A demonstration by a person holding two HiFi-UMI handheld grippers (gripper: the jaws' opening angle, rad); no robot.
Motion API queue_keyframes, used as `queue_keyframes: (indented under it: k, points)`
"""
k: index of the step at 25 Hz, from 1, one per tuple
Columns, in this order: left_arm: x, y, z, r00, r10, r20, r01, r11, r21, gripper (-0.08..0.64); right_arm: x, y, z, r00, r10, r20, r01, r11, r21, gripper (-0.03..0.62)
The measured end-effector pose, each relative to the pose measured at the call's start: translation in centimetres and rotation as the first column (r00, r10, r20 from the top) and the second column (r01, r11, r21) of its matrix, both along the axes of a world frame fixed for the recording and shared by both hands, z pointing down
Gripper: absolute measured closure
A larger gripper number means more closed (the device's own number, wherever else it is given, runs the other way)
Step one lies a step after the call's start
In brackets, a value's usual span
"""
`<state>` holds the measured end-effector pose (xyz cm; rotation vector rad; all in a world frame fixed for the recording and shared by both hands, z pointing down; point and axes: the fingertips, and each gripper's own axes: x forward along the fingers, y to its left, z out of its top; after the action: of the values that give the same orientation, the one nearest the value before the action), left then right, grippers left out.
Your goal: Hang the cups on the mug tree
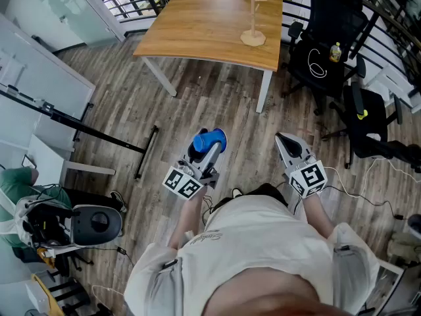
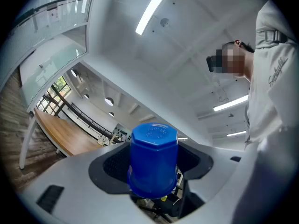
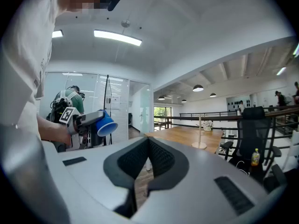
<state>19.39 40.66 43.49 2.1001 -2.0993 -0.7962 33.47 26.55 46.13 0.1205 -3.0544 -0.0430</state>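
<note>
Left tool (image 1: 208, 151) is gripping the blue cup (image 2: 154, 160) by its body. Its handle is seemingly out of sight, so it is needing turning toward the mug tree (image 1: 252, 20) on the table (image 1: 197, 25). Right tool (image 3: 148, 160) is riding closed and empty.

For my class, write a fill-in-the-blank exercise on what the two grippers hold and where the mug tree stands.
1. The left gripper grips a ____ plastic cup.
2. The shut right gripper holds ____.
3. The wooden mug tree stands on the light ____ table.
Missing words: blue; nothing; wooden.
</note>
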Motion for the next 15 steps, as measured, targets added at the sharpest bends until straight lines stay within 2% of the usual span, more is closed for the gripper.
queue_keyframes:
  k: [9,12,15]
  points:
    - [-1.5,0.7,0.0,0.999,0.049,0.001,-0.049,0.999,0.0,0.264,-2.2,1.3,-0.8,1.0,0.019,-0.008,-0.019,1.0,0.013,0.597]
    - [-2.2,0.7,0.0,0.998,0.057,0.027,-0.057,0.998,-0.004,0.265,-2.6,0.5,-0.9,0.996,0.087,-0.017,-0.087,0.995,0.044,0.597]
    - [-2.4,0.8,0.4,0.999,0.05,0.018,-0.049,0.999,-0.014,0.265,-1.6,0.4,-0.3,0.993,0.116,-0.029,-0.116,0.993,0.014,0.597]
